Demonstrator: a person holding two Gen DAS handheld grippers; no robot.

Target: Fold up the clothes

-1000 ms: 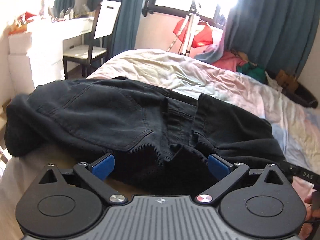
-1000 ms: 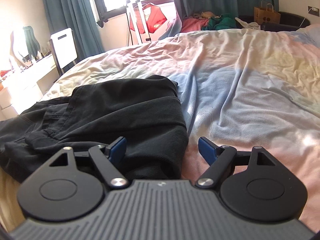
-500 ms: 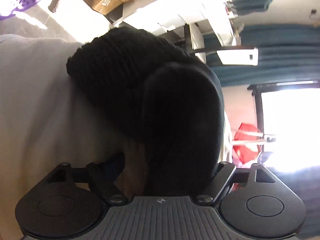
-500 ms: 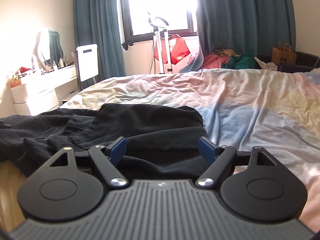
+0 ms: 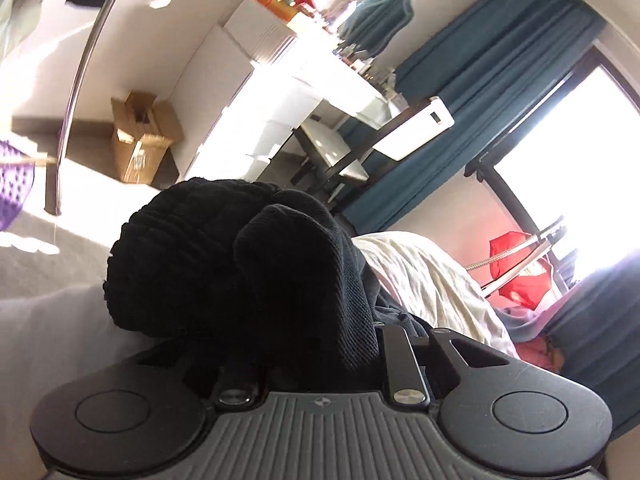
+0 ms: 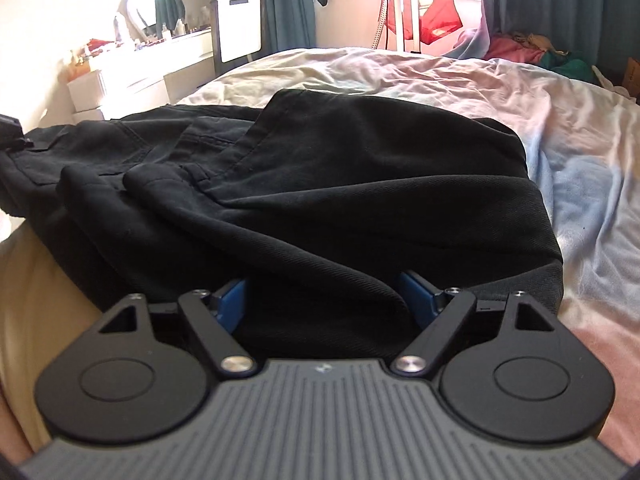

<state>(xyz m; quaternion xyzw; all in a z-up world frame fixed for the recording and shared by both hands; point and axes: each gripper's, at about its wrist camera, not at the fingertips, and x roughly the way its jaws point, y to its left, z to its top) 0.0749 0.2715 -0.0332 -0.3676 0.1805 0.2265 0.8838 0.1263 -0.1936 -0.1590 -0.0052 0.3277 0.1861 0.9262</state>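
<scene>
A pair of black trousers point(image 6: 360, 184) lies folded over on the pastel bedsheet point(image 6: 540, 128). My right gripper point(image 6: 324, 300) is open, with its blue pads on either side of the near edge of the trousers. In the left wrist view the camera is tilted, and my left gripper point(image 5: 304, 344) is shut on a bunched end of the black trousers point(image 5: 248, 264). The cloth hides the left fingertips.
A white desk with drawers point(image 5: 288, 92) and a chair point(image 5: 400, 136) stand by the bed's left side. A cardboard box point(image 5: 140, 140) sits on the floor. A stand with a red garment point(image 6: 424, 12) and teal curtains are at the window. Clothes are piled at the far right point(image 6: 532, 48).
My left gripper has turned on its side and closed on the trousers' end. My right gripper has moved left and down onto the trousers' near edge, staying open.
</scene>
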